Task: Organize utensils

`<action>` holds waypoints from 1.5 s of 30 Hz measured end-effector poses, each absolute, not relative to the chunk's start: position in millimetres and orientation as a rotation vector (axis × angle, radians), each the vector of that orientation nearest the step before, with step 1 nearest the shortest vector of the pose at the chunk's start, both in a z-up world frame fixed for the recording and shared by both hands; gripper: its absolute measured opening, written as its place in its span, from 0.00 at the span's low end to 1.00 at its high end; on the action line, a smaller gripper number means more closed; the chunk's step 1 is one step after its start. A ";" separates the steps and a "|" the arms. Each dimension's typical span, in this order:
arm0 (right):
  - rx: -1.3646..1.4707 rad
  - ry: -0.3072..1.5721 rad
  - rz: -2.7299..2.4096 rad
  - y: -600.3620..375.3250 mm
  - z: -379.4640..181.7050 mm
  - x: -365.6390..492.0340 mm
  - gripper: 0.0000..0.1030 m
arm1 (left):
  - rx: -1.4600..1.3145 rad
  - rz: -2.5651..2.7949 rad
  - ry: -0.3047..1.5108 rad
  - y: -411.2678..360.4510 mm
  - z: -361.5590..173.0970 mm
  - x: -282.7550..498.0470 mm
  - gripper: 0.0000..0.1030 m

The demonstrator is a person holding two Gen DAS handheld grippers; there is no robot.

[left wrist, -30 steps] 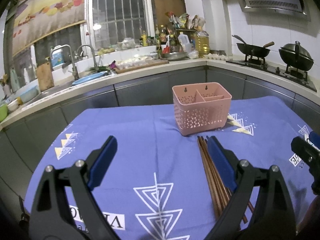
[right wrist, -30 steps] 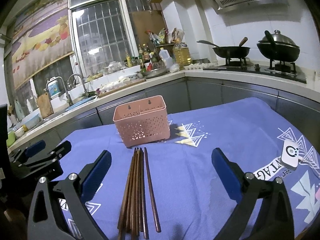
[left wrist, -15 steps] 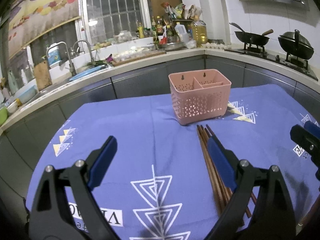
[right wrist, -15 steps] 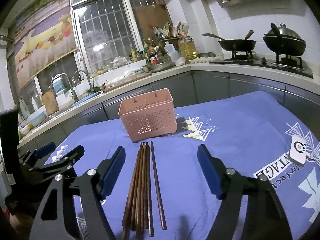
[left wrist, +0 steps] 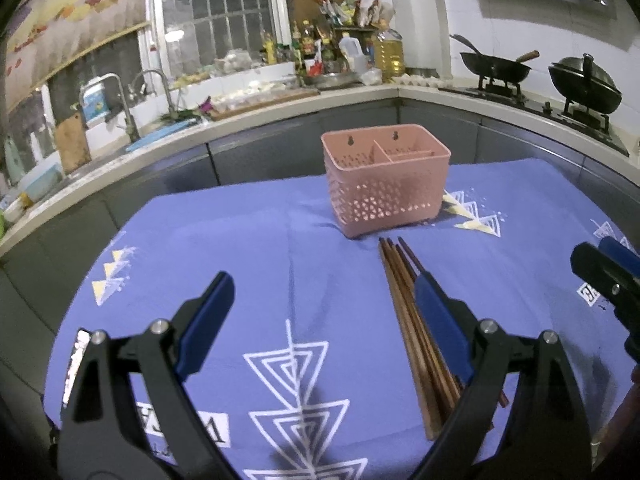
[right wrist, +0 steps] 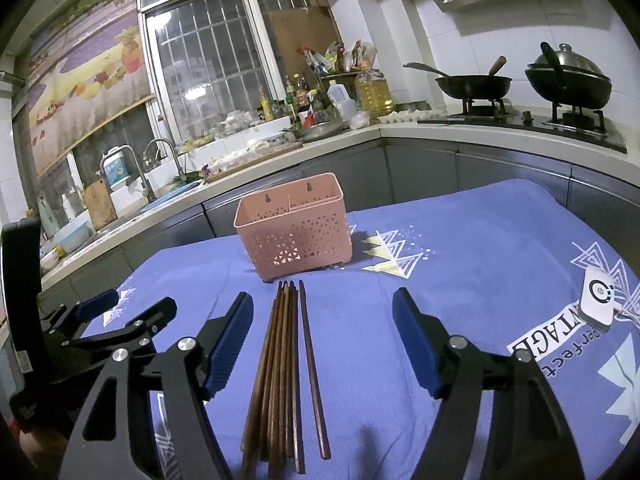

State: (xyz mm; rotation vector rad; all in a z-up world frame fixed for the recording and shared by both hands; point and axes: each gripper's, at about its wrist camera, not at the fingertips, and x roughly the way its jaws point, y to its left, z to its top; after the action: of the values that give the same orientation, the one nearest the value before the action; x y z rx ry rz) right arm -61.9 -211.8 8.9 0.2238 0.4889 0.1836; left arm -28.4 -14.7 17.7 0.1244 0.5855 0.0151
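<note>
In front of the pink utensil basket (right wrist: 294, 232), our right gripper (right wrist: 322, 344) straddles the wooden chopsticks (right wrist: 286, 364), spread, having just narrowed; our left gripper (left wrist: 320, 316) gapes beside them.

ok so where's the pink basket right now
The pink basket stands upright on the blue tablecloth, just beyond the far tips of the chopsticks, left of centre in the right wrist view.

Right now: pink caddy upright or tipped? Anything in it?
Upright: the pink caddy stands on its base, rim level. The visible compartments look empty; the chopsticks lie on the cloth.
</note>
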 end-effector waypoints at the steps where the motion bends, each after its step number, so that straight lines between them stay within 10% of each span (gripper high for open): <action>1: 0.223 0.491 0.183 -211.9 8.0 -61.6 0.70 | 0.117 0.006 0.596 -15.1 16.6 -27.1 0.85; 19: 0.231 0.527 0.186 -214.8 -3.3 -55.1 0.69 | 0.102 -0.008 0.669 -16.1 -2.7 -17.5 0.85; 36: 0.169 0.623 0.235 -207.4 -21.9 -40.2 0.45 | 0.089 -0.047 0.717 -11.2 -15.7 -4.4 0.85; 45: 0.047 0.776 0.303 -191.6 -49.0 -26.6 0.27 | -0.098 -0.309 0.915 2.5 -44.4 18.3 0.51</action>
State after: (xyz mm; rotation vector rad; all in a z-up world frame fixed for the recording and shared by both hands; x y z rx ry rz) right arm -26.6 -191.6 -49.0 0.0472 0.7764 0.3031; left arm 18.3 2.5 -44.4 -0.0977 0.9151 -0.3094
